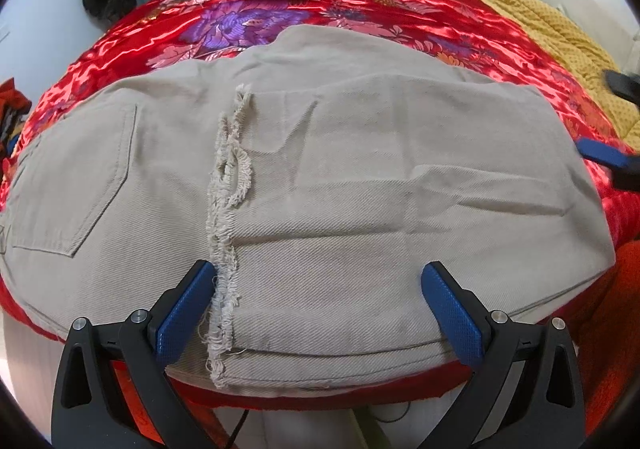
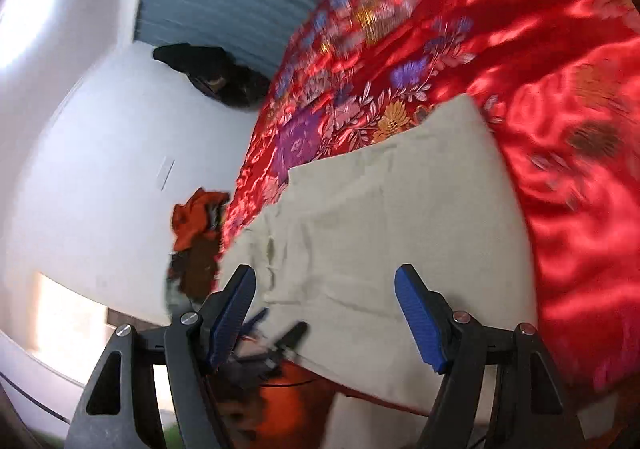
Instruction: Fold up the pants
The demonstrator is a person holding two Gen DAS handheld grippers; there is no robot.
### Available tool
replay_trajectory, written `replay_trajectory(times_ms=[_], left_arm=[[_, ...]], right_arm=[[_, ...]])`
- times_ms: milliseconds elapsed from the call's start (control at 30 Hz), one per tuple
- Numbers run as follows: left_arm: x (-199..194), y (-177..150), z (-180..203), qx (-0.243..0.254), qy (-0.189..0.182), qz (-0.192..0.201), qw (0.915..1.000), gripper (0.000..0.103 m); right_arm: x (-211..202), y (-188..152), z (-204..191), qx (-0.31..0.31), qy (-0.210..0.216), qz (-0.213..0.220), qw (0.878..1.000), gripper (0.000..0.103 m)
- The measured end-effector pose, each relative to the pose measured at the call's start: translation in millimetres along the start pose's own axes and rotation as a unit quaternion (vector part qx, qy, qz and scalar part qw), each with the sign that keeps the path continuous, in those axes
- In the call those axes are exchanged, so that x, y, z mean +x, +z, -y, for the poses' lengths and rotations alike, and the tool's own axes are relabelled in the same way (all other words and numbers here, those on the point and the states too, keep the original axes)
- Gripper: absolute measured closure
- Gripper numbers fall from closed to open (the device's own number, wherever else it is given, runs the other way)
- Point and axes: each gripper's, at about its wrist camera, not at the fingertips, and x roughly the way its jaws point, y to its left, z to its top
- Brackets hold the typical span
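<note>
A: Where do the beige twill pants (image 1: 320,177) lie?
B: Folded flat on the red floral satin bedspread (image 1: 280,9), at the bed's near edge. The frayed hem runs between the left claw (image 1: 316,309) fingers.
A: Claw state?
B: Left claw spread wide, empty, over the near edge of the pants. Right claw (image 2: 326,313) also wide, empty, above the pants; view blurred.
</note>
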Motion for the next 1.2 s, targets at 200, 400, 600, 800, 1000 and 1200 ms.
replay_trajectory(times_ms=[200, 400, 600, 800, 1000, 1200], left_arm=[[-0.5, -0.3, -0.8, 0.01, -0.005, -0.003, 0.9999, 0.001], [-0.7, -2.8, -0.7, 0.009, -0.004, 0.004, 0.9999, 0.001], [-1.6, -0.7, -4.2, 0.01, -0.012, -0.004, 0.9999, 0.001], [0.2, -0.9, -4.5, 0.005, -0.017, 0.001, 0.9999, 0.0], [-23.6, -0.3, -14.5, -0.03, -0.031, 0.004, 0.9991, 0.002], [-67.3, -14.2, -63.5, -0.089, -0.046, 0.026, 0.9946, 0.002]], right_arm=[[29.3, 64.5, 25.3, 0.002, -0.123, -0.034, 0.992, 0.045], [-5.9, 70.4, -16.8, -0.039, -0.099, 0.012, 0.994, 0.035], [7.8, 5.6, -26.6, -0.1, -0.16, -0.018, 0.982, 0.032], [-24.0, -63.0, -21.7, -0.109, -0.133, 0.026, 0.985, 0.029], [-24.4, -93.3, 11.9, -0.079, -0.127, 0.041, 0.988, 0.029], [-30.4, -91.6, 11.6, -0.087, -0.127, 0.059, 0.986, 0.029]])
